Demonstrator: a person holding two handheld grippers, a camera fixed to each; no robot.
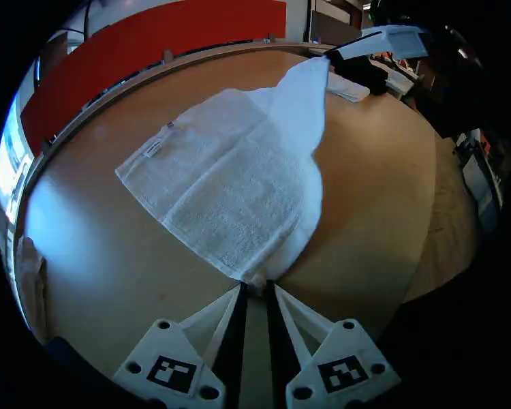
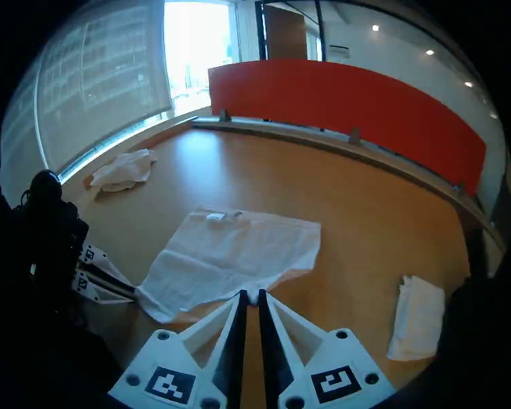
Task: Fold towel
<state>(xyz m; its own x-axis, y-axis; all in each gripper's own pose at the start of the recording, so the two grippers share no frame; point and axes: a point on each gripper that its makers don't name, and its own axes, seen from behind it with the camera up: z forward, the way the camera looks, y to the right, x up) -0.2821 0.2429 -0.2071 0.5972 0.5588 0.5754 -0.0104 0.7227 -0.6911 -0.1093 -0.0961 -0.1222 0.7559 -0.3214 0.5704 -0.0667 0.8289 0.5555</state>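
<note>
A white towel (image 1: 235, 184) lies spread on the wooden table (image 1: 378, 204), with a small label near its far edge. My left gripper (image 1: 257, 290) is shut on the towel's near corner. In the left gripper view the right gripper (image 1: 354, 58) holds the far corner, pulled up off the table. In the right gripper view the towel (image 2: 235, 255) lies flat ahead, and my right gripper (image 2: 251, 296) is shut on its near edge. The left gripper (image 2: 119, 286) pinches the towel's left corner there, held by a dark-gloved hand.
A folded white towel (image 2: 415, 317) lies on the table at the right, also seen as a folded towel (image 1: 347, 87) by the right gripper. A crumpled cloth (image 2: 122, 170) sits near the window. A red partition (image 2: 351, 102) runs along the table's far edge.
</note>
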